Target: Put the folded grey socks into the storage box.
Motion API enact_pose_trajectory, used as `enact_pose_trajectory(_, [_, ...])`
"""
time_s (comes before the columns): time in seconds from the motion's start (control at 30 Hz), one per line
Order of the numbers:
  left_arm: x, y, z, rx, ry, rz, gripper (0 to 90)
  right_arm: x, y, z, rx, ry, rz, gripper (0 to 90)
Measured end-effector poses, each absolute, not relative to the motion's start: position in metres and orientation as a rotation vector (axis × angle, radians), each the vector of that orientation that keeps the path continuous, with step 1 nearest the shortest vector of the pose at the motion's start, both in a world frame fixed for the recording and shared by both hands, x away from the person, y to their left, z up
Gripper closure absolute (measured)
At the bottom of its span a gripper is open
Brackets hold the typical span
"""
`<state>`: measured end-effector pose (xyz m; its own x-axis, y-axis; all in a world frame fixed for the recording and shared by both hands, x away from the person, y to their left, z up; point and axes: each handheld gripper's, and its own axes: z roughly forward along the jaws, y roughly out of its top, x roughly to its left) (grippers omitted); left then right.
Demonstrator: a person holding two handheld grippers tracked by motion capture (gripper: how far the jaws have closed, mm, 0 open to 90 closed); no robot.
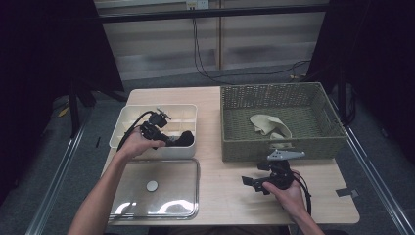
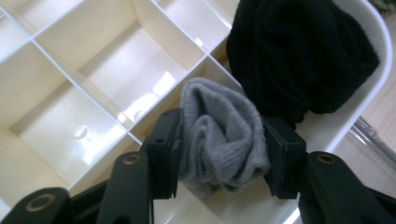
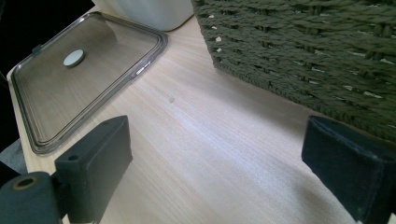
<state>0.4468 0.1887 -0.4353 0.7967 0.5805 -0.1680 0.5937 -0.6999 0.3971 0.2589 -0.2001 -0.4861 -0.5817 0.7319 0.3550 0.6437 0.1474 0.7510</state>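
My left gripper (image 1: 172, 142) reaches over the near right corner of the white divided box (image 1: 128, 117). In the left gripper view its pads (image 2: 161, 154) close on a rolled grey sock (image 2: 219, 135), touching it on both sides, low over a compartment at the box's rim (image 2: 380, 79). A rolled black sock (image 2: 299, 56) fills the corner compartment just beyond and shows as a dark lump (image 1: 186, 138) in the high view. My right gripper (image 1: 247, 182) hovers open over bare wood in front of the basket, with nothing between its fingers (image 3: 93, 163).
A green woven basket (image 1: 279, 142) stands at the right back with a beige cloth (image 1: 266, 125) inside; its wall (image 3: 303, 46) is close to my right gripper. A clear lid (image 1: 171, 196) with a round white knob (image 3: 74, 58) lies in front of the box.
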Motion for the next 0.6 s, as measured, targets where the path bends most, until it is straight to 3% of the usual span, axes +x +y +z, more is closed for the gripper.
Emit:
enact_pose_trajectory(0.13, [0.445,0.191,-0.431,2.525,0.887,-0.017,47.1,0.259,-0.2,-0.486,1.391,2.306,1.427,8.3])
enact_pose_trajectory(0.2, [0.445,0.194,-0.43,2.502,0.894,0.021,40.2,0.26,-0.202,-0.487,1.39,2.305,1.433,9.1])
enact_pose_trajectory(0.4, [0.444,0.211,-0.43,2.427,0.911,-0.002,32.2,0.261,-0.202,-0.487,1.393,2.313,1.429,10.3])
enact_pose_trajectory(0.5, [0.442,0.217,-0.426,2.386,0.923,0.048,29.2,0.262,-0.202,-0.487,1.388,2.318,1.426,10.9])
enact_pose_trajectory(0.53, [0.438,0.22,-0.423,2.305,0.952,0.069,27.4,0.261,-0.203,-0.486,1.397,2.315,1.426,15.6])
enact_pose_trajectory(0.6, [0.437,0.224,-0.421,2.309,0.927,0.081,26.9,0.261,-0.204,-0.486,1.391,2.302,1.427,17.5])
